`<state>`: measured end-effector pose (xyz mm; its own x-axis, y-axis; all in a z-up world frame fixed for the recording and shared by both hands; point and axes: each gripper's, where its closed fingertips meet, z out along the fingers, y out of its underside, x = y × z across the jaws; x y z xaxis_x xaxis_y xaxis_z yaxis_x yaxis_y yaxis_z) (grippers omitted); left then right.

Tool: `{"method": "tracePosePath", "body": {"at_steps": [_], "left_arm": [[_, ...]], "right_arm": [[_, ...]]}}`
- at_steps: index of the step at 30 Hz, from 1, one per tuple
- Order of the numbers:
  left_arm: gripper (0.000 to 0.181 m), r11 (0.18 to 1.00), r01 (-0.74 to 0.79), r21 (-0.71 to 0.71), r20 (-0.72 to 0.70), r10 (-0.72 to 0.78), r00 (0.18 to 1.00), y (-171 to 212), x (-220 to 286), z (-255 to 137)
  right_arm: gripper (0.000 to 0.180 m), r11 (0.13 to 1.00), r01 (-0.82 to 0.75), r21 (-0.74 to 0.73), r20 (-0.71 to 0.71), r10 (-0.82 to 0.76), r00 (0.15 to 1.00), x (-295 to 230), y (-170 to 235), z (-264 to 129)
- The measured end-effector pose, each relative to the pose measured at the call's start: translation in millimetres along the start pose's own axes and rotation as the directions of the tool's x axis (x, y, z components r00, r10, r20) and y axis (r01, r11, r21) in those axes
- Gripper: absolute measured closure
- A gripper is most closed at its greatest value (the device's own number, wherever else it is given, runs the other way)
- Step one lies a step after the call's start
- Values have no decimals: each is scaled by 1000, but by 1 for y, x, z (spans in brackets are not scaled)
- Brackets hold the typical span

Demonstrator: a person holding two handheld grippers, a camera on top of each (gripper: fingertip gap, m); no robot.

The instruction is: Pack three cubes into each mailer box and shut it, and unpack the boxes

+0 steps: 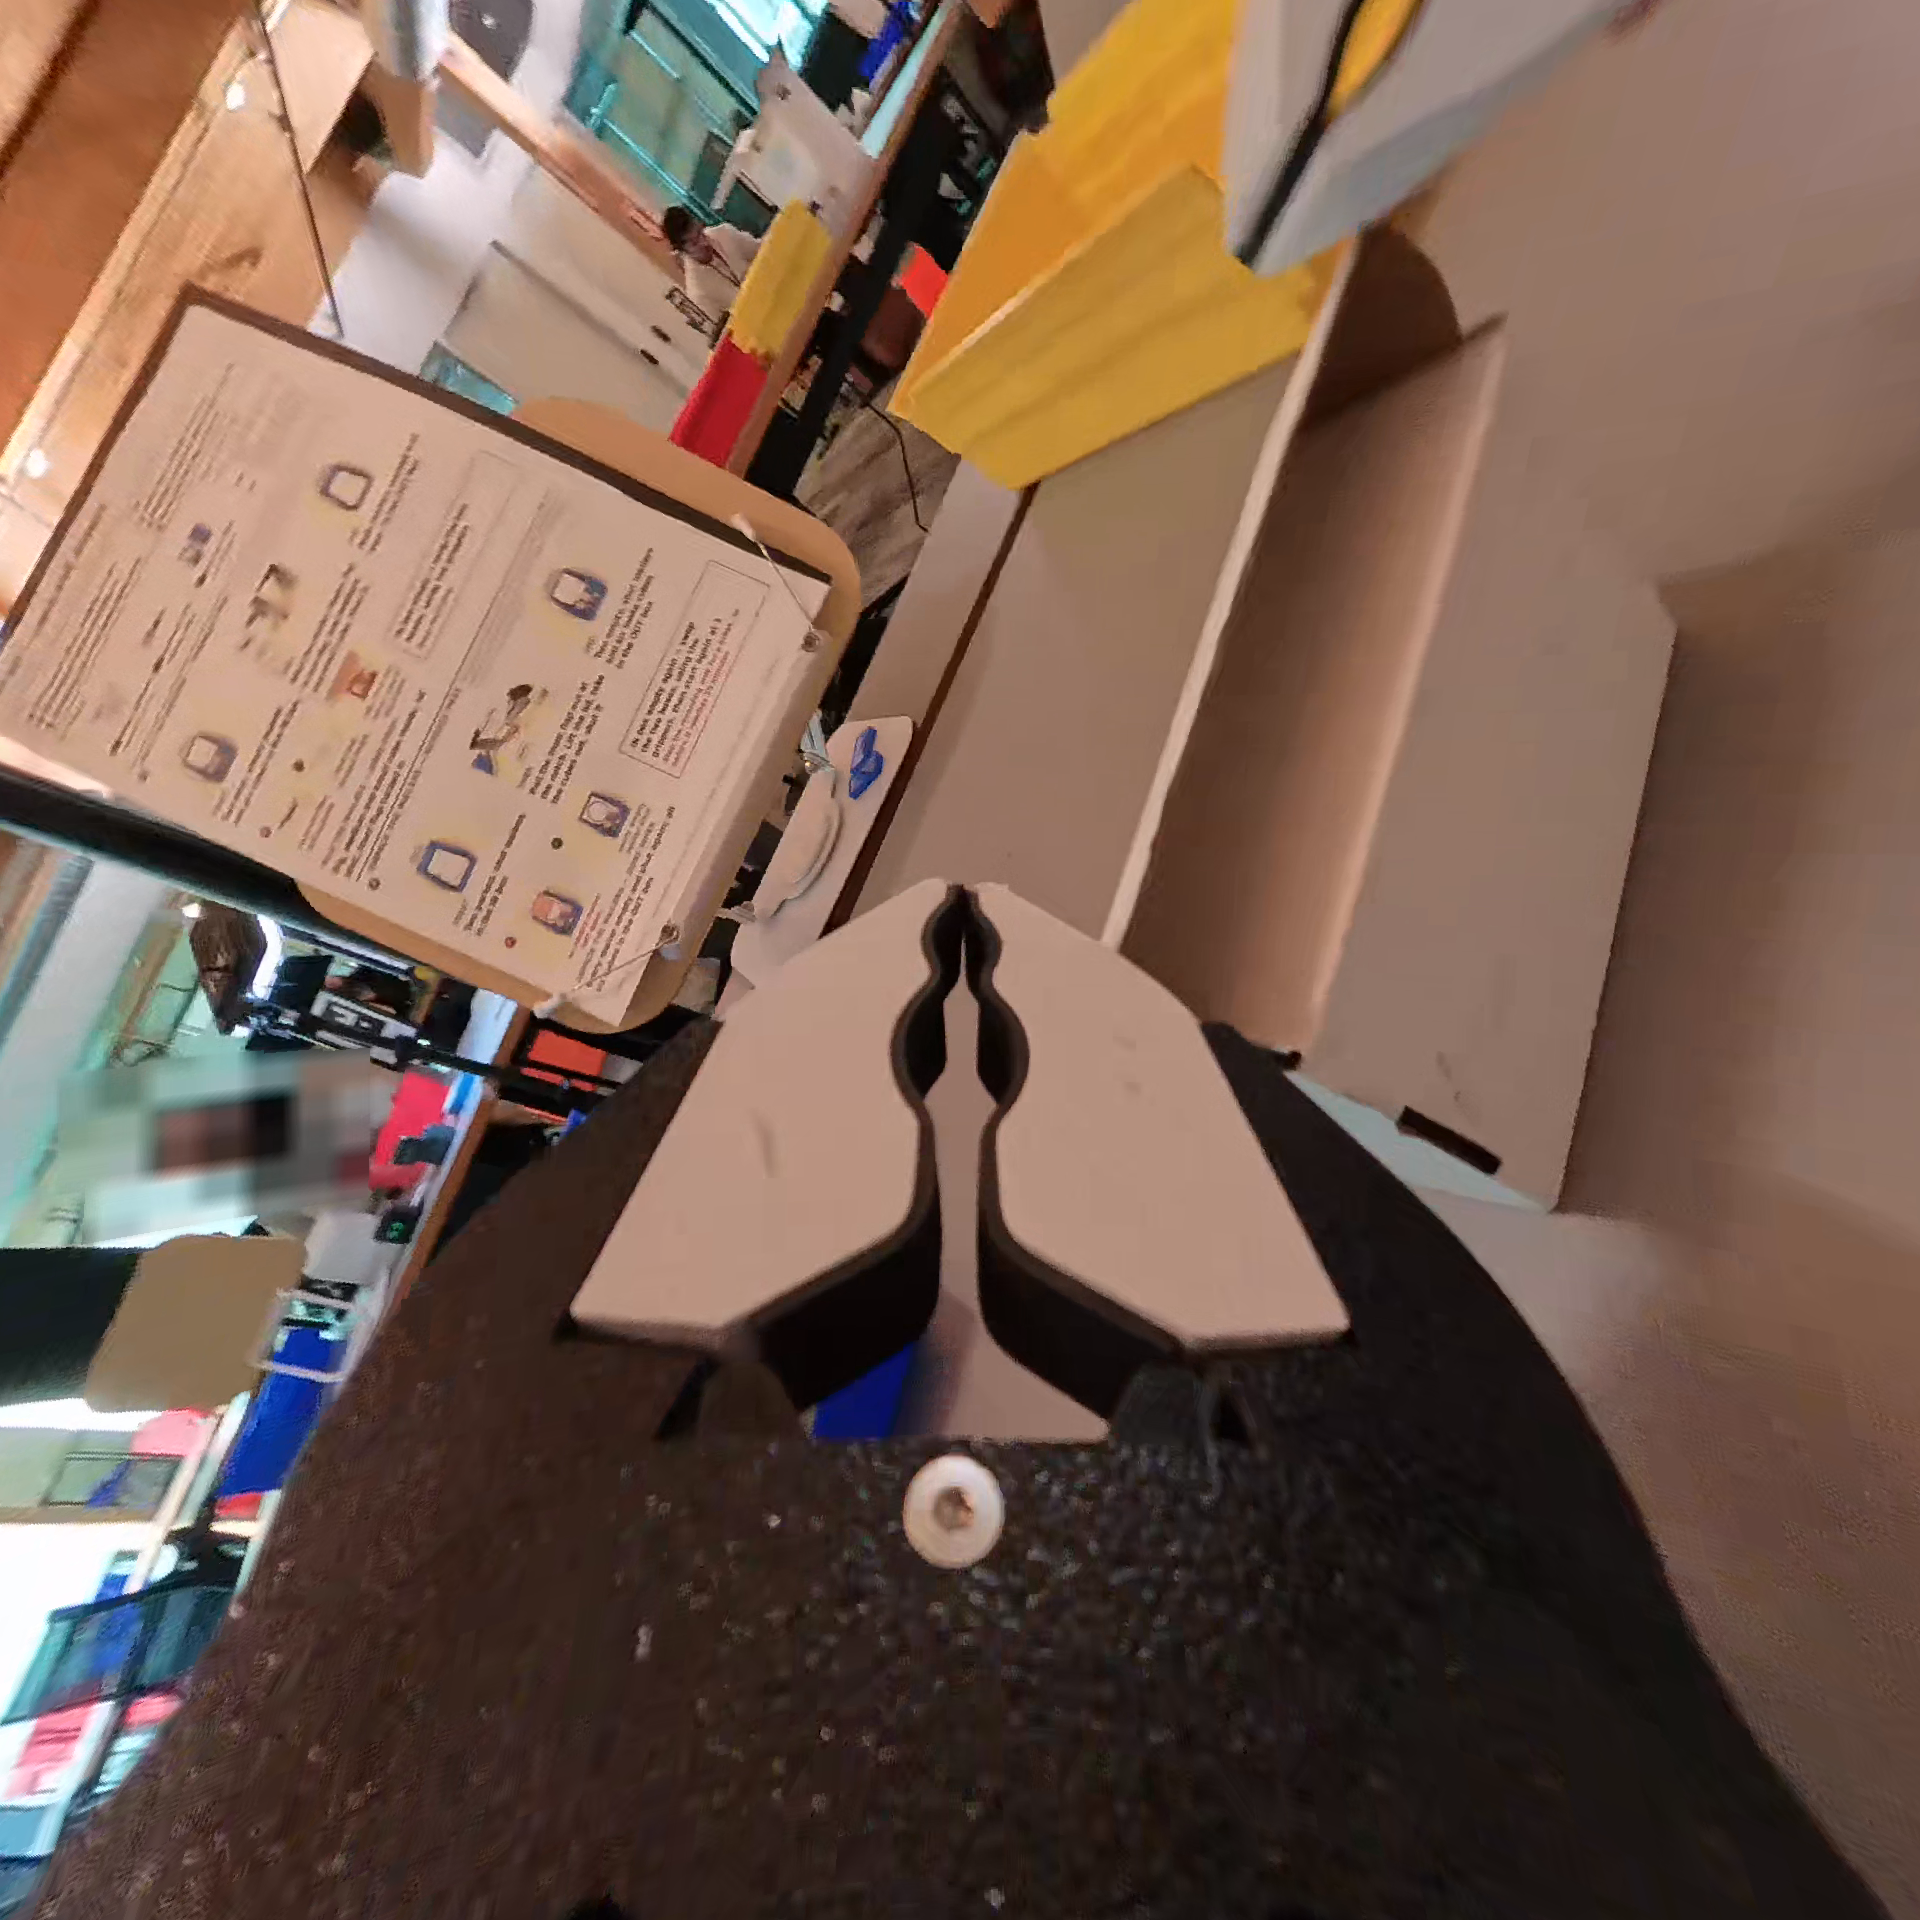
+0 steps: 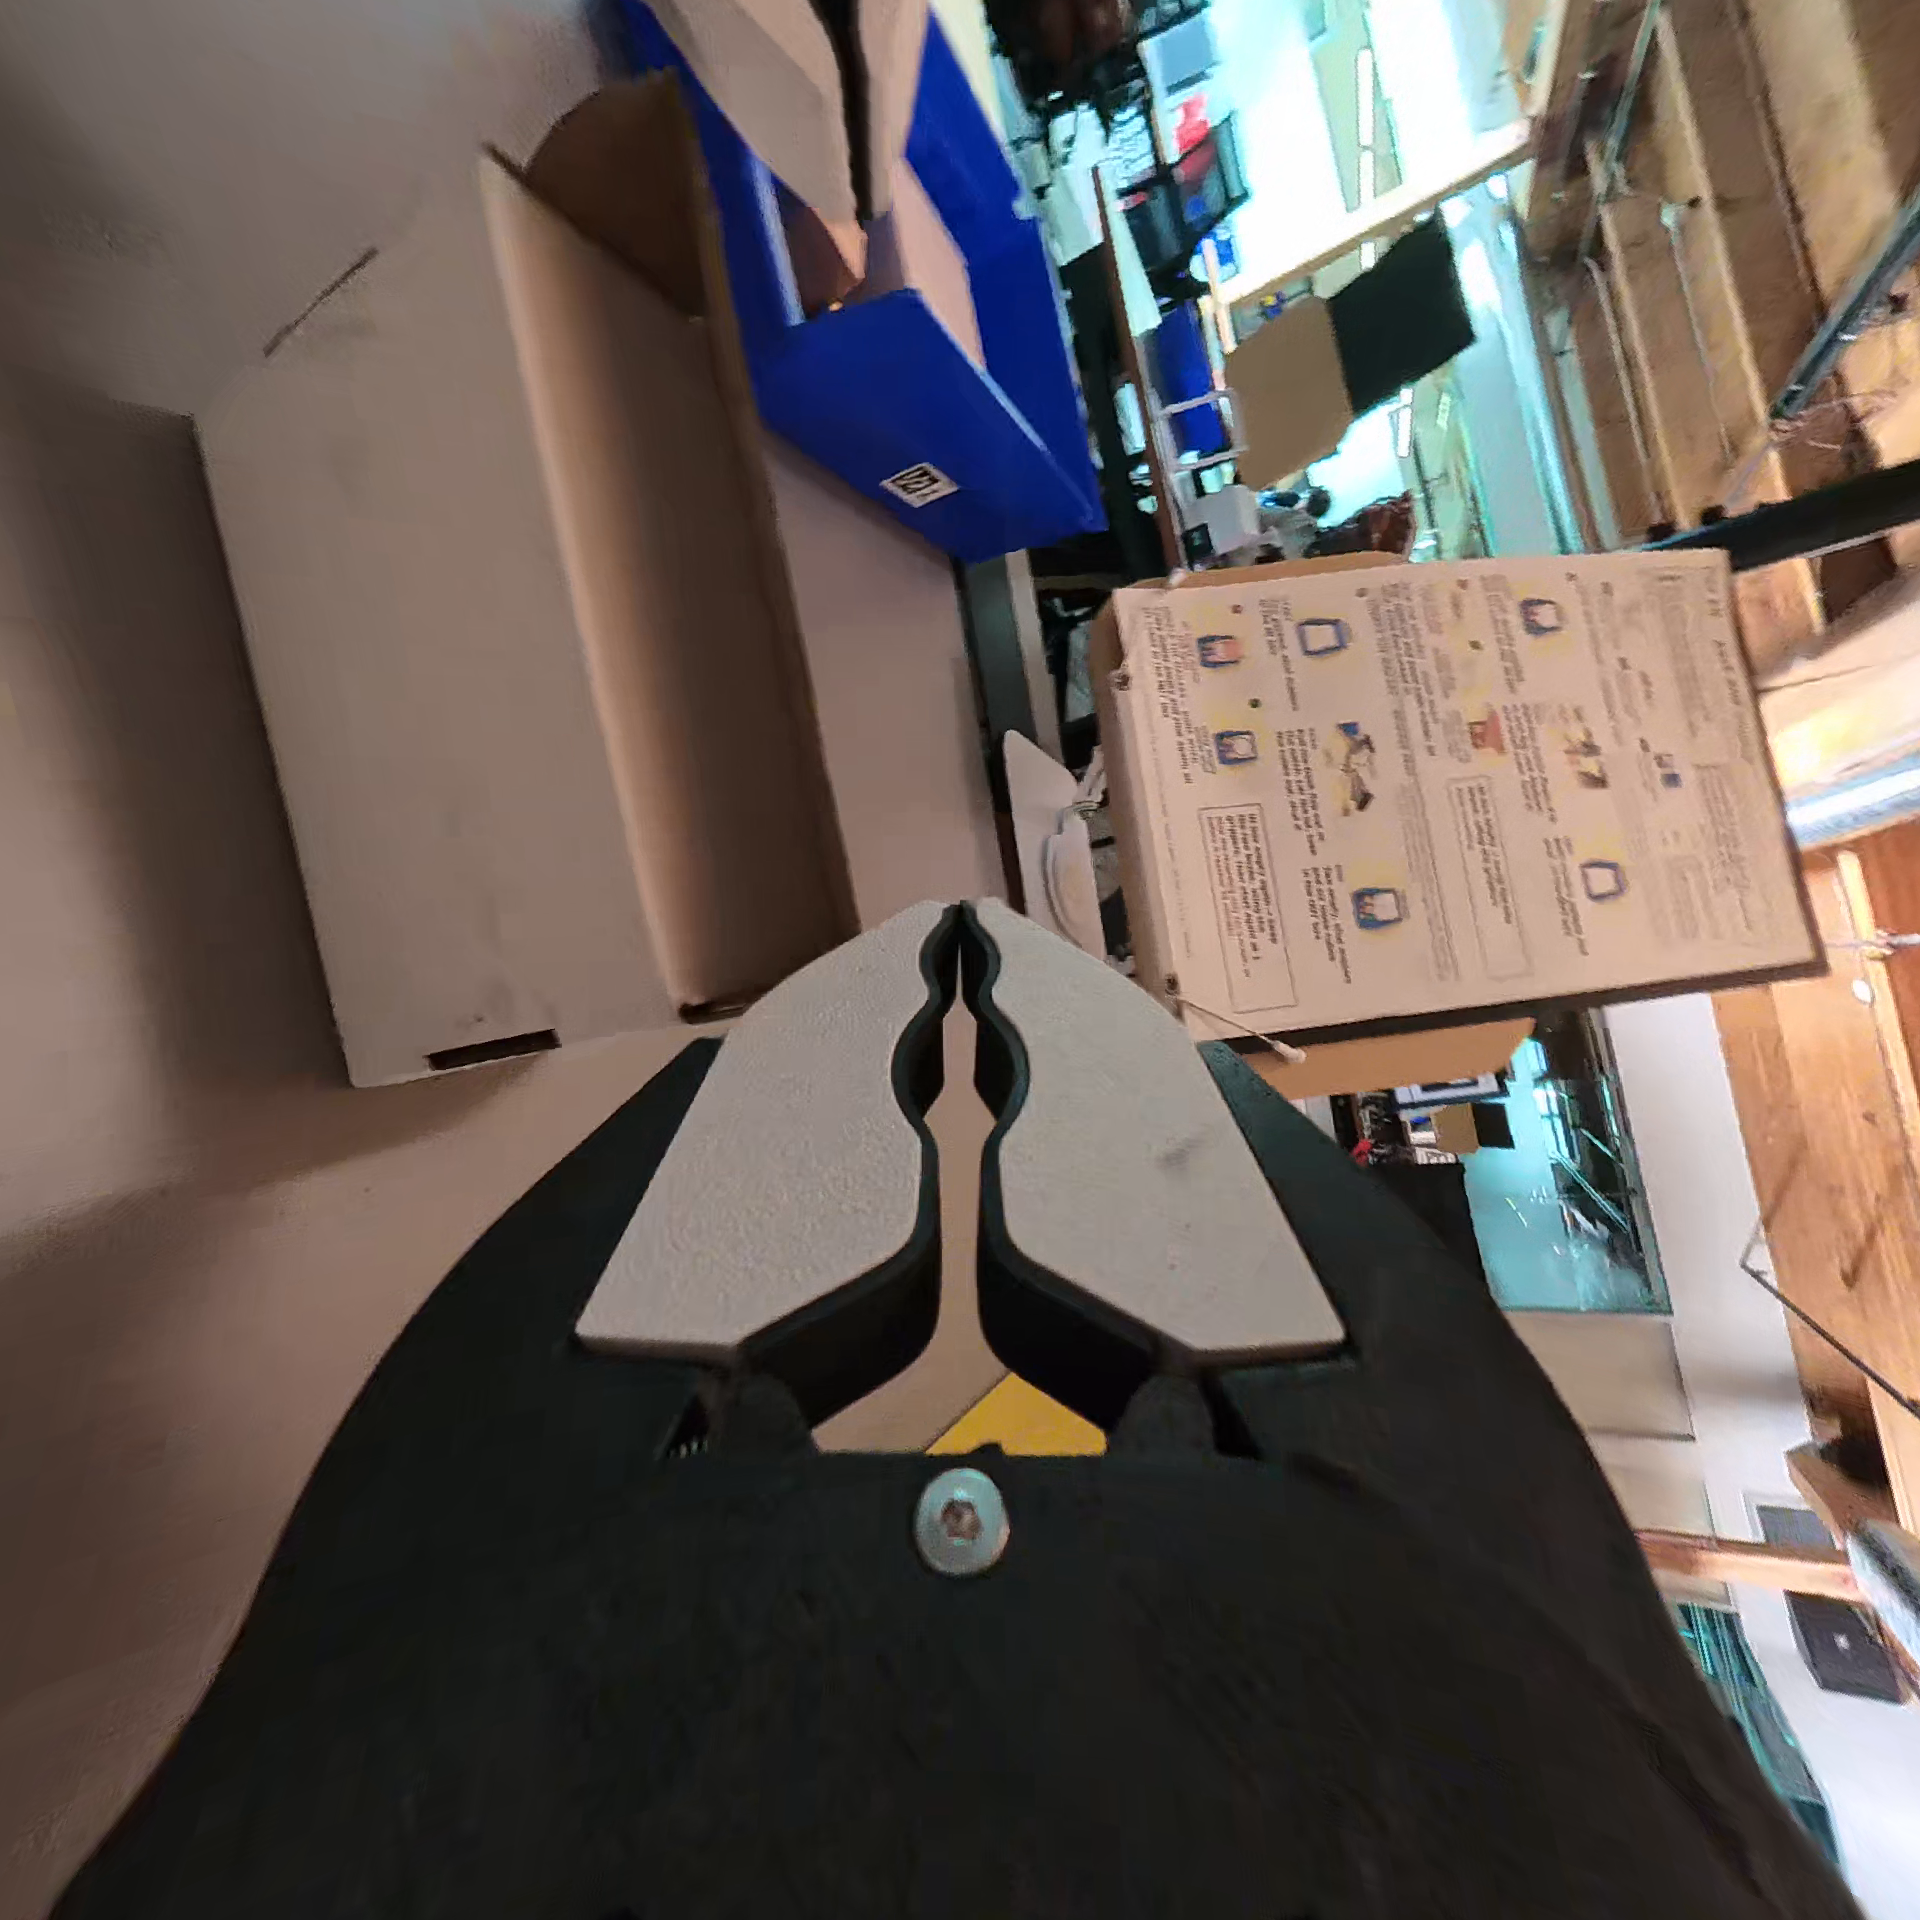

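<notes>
Left wrist view: both grippers, left [image 1: 961, 902] and right [image 2: 964, 920], fingers closed on nothing, hover before the open mailer box [image 1: 1382, 727], awaiting cubes.

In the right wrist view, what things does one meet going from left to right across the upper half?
Mailer box → blue bin → instruction sheet

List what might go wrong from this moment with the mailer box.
1. Both grippers, left gripper and right gripper, have jaws shut and empty, so they must open before gripping anything.
2. The white mailer box lies open, its lid flap could catch a passing gripper.
3. No cubes are visible; both views are tilted and blurred, so aim may suffer.
</notes>
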<state>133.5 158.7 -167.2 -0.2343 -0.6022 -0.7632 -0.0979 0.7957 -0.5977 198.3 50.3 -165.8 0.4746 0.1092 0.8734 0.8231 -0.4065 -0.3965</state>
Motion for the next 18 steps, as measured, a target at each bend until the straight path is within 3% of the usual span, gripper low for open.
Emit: {"method": "tracePosePath", "body": {"at_steps": [1,4,7,11,18], "left_arm": [[181,1000,-17,5,13,17,1000,1,-1,1],[181,999,-45,21,-21,45,999,-2,5,-2],[181,991,-134,-12,-92,132,987,5,25,1],[181,977,-212,-19,-20,212,977,7,29,2],[181,990,-137,-19,97,139,986,8,26,-1]], "right_arm": [[180,1000,7,-6,-10,-7,1000,0,0,1],[180,1000,11,-12,-7,-11,1000,-2,0,0],[180,998,-13,-66,107,20,994,-21,7,3],[180,993,-78,-89,103,87,991,-32,14,7],[180,938,-345,20,66,343,937,-31,15,6]]}}
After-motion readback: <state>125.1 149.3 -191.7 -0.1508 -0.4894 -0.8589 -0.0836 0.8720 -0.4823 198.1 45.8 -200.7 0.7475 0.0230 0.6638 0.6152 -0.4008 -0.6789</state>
